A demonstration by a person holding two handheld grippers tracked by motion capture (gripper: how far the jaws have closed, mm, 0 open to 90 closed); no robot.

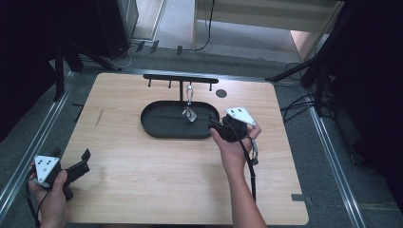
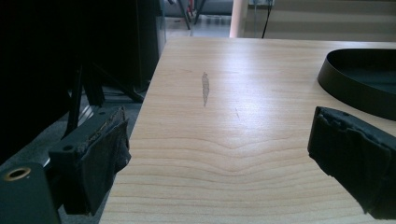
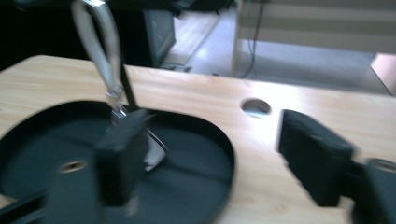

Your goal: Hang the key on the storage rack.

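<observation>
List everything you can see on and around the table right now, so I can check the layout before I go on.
Table: one, light wood, centre of the high view.
Tray: one, black oval, middle of the table toward the far edge.
Hook rack: one, black, standing at the tray's far side.
Metal clip with pendant: one, silver, hanging from the rack over the tray.
Round hole: one, in the tabletop right of the rack.
Left gripper: black, jaws open, near left table corner.
Right gripper: black, jaws open, at the tray's right end.

Dim surroundings frame a brightly lit table (image 1: 142,180) with soft glare, and the right gripper view is motion-blurred.
</observation>
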